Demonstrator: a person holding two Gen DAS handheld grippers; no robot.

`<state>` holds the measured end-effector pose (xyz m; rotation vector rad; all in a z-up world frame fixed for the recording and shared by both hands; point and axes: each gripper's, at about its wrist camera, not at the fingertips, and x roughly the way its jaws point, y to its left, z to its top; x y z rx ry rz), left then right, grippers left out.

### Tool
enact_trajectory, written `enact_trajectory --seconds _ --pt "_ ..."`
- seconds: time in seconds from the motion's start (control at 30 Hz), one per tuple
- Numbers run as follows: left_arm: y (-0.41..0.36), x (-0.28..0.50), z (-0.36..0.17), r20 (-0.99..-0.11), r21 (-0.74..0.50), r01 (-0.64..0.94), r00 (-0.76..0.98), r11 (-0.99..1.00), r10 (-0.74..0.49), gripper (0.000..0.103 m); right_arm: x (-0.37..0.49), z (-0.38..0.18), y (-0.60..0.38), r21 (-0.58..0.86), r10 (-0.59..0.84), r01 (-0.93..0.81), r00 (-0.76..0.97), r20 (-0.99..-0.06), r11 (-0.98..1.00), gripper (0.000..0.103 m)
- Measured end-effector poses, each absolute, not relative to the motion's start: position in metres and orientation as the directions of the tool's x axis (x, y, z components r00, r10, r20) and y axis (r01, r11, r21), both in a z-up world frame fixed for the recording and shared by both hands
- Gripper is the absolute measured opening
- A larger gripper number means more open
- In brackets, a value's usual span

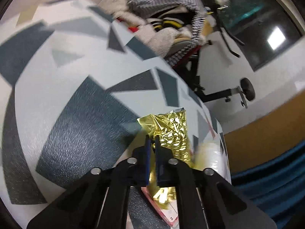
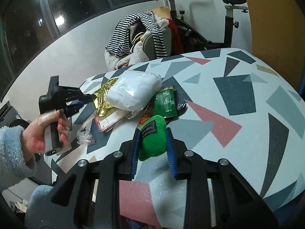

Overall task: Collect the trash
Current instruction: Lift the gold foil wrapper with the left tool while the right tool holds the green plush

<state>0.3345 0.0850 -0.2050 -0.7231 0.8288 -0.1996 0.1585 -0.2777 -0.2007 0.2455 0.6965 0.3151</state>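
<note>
Two pieces are gripped: the left gripper [image 1: 152, 140] is clamped on the gold foil wrapper [image 1: 171, 131], the right gripper [image 2: 153, 133] pinches a green plush pouch [image 2: 152, 135]. Several remain on the patterned table [image 2: 238, 95]: white plastic bag [image 2: 133, 91] at eleven o'clock, green packet [image 2: 164, 101] at twelve.

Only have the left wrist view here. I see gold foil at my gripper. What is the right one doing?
Observer: The right gripper is shut on a green plush pouch, just above the table.
Operator: Anything else near my foil?
Observer: A white plastic bag lies over part of the gold foil wrapper.
Operator: More trash left?
Observer: Yes, a green packet right of the white bag and a crumpled clear wrapper near the table's edge.
</note>
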Motion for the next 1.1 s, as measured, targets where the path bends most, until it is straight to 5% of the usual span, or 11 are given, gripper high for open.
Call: enact_trajectory --seconds 0.53,1.1 --pt "0.075 0.236 -0.066 -0.496 -0.367 0.178 0.793 0.913 -0.354 0.002 0.121 -0.169 -0.265 0.299 0.38 -0.249 0.744 -0.549 0.921 0.029" --pt "0.038 0.043 -0.113 -0.537 -0.324 0.369 0.687 0.871 -0.49 0.002 0.054 -0.166 -0.25 0.244 0.388 -0.302 0.732 -0.56 0.922 0.029"
